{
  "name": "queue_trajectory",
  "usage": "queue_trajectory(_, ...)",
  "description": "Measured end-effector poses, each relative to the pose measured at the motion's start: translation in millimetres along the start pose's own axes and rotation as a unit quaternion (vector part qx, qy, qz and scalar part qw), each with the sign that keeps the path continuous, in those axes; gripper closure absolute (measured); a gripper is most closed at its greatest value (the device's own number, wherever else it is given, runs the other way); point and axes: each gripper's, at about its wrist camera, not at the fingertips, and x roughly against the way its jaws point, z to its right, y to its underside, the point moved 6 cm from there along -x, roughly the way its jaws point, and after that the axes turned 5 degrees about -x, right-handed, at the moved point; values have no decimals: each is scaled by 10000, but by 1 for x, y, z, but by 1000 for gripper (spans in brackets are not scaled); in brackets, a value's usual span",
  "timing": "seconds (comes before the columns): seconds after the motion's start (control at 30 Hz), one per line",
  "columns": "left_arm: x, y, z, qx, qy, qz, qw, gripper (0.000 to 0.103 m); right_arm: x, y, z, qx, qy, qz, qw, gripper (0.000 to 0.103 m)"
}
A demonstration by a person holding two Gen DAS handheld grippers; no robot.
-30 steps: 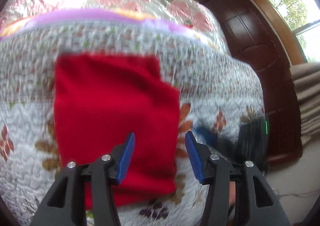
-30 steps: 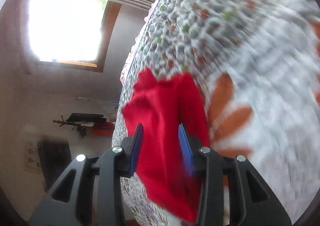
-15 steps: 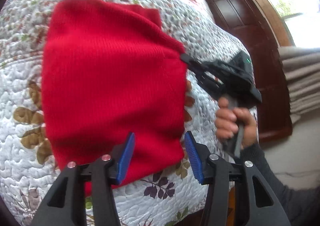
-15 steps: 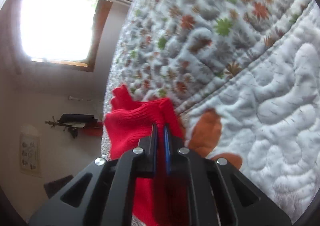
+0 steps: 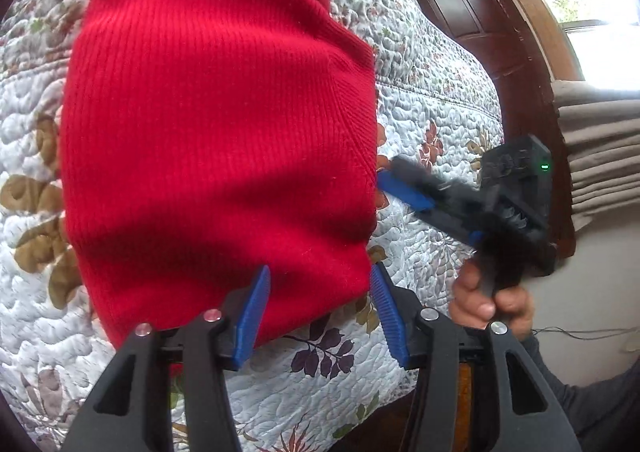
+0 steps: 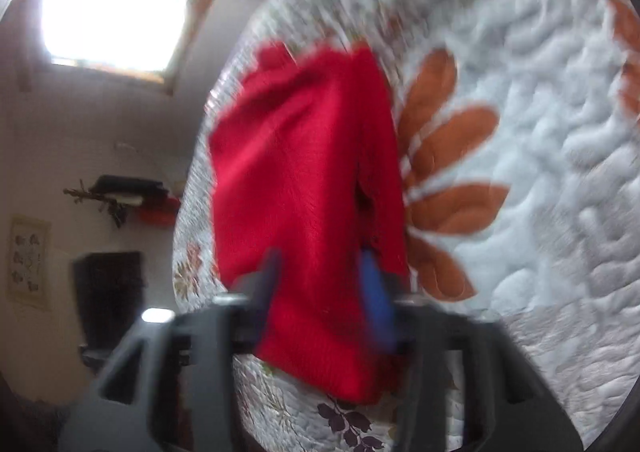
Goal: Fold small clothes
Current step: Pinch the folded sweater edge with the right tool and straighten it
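Lying folded on the floral quilt (image 5: pixel 420 100), the red knit garment (image 5: pixel 220 124) fills the left wrist view, the left gripper (image 5: pixel 318 312) spread at its near edge, while the blurred right wrist view shows the right gripper (image 6: pixel 320 292) parted over it.

The right wrist view is smeared by motion throughout: the right gripper (image 6: pixel 320 284) shows only soft dark fingers, and whether they touch the red knit garment (image 6: pixel 308 188) cannot be told. Shelf clutter (image 6: pixel 120 196) at 9 o'clock is too blurred to name. In the left wrist view the left gripper (image 5: pixel 320 308) covers the garment's near hem at 6 o'clock. The person's hand (image 5: pixel 494 298) at 4 o'clock is half hidden behind that gripper's frame, the sleeve (image 5: pixel 600 408) cut by the edge
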Motion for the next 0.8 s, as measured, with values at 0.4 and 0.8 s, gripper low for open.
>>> queue_trajectory(0.4, 40, 27, -25, 496, 348, 307, 9977, 50, 40, 18, 10, -335, -232, 450, 9982, 90)
queue_trajectory(0.8, 33, 39, -78, 1444, 806, 362, 9856, 45, 17, 44, 36, -380, -95, -141, 9991, 101)
